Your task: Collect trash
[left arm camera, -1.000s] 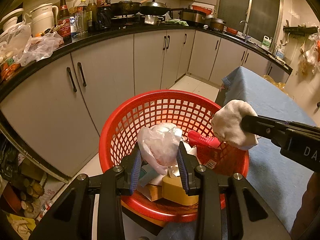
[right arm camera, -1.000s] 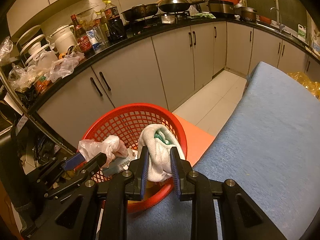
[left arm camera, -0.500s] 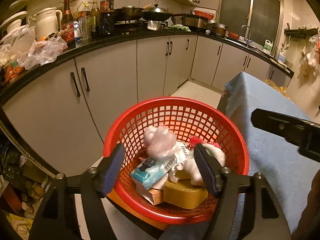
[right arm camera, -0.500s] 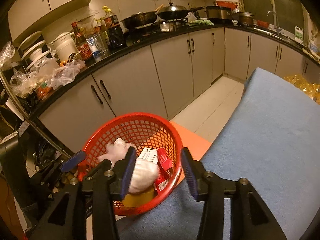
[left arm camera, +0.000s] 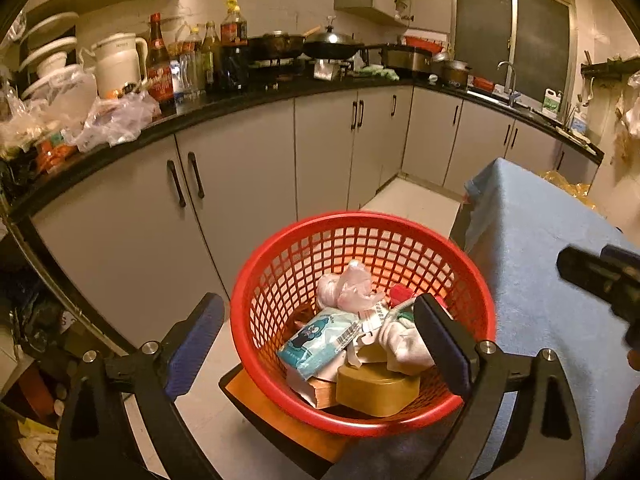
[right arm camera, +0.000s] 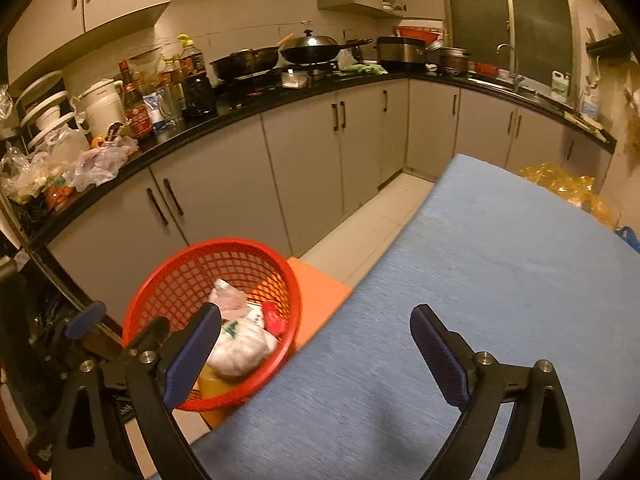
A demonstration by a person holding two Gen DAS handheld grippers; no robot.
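Observation:
A red mesh basket [left arm camera: 248, 292] stands on an orange stool [right arm camera: 320, 292] beside the blue-clothed table [right arm camera: 500, 280]. In it lie a pinkish plastic bag [left arm camera: 348, 288], a white crumpled wad [left arm camera: 404, 344], a blue-white packet [left arm camera: 320, 336], a red wrapper [left arm camera: 400, 292] and a yellow box [left arm camera: 376, 390]. My left gripper [left arm camera: 318, 300] hovers above the basket's near rim, its jaws opening, with nothing pressed between the pads. My right gripper [right arm camera: 316, 312] hangs over the table's edge to the right of the basket [right arm camera: 160, 292], its jaws also opening and empty. The wad [right arm camera: 240, 348] rests loose inside.
Grey cabinets [left arm camera: 240, 184] curve behind the basket under a black counter [right arm camera: 248, 112] crowded with bottles, a kettle, pans and plastic bags. Pale floor tiles [right arm camera: 372, 224] run between cabinets and table. A yellow bag [right arm camera: 560, 184] lies beyond the table's far end.
Both grippers went from shut to wide open. The plastic bag and the white wad dropped into the basket. My right gripper drew back and up, off to the right over the table.

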